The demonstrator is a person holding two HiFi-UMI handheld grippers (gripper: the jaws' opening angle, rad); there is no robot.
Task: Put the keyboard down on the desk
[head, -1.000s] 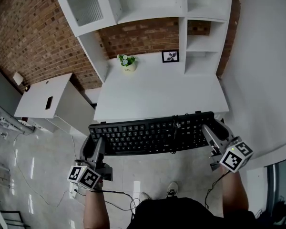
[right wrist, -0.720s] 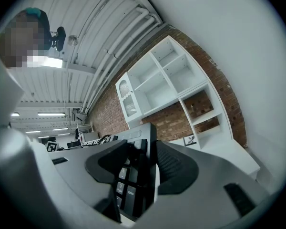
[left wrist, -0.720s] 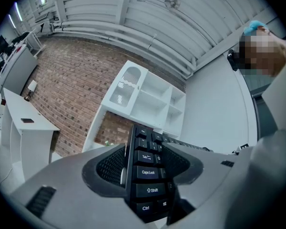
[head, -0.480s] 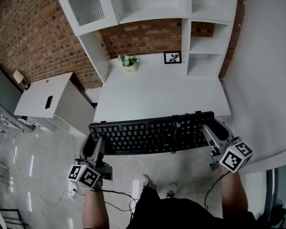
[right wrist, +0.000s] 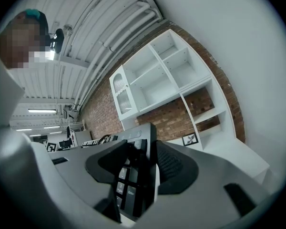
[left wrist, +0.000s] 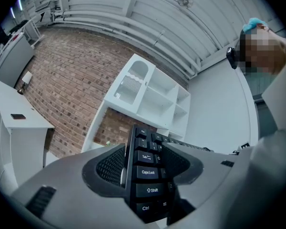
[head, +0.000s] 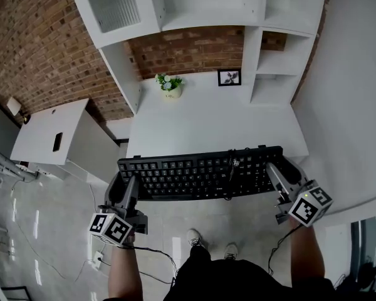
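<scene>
As left gripper (head: 122, 187) and right gripper (head: 282, 170) clench its ends, long black keyboard (head: 200, 175), white desk (head: 207, 121)

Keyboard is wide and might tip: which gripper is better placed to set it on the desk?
Neither alone. The left gripper clamps the Ctrl end, the right gripper the number-pad end, and the keyboard hangs level before the desk, so both should lower together.

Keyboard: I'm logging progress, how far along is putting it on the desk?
Done: the left gripper and right gripper are each shut on an end of the keyboard. In hand: it hangs at the front edge of the desk, mostly over the floor. Left: carry it over the desk, lower, release.
</scene>
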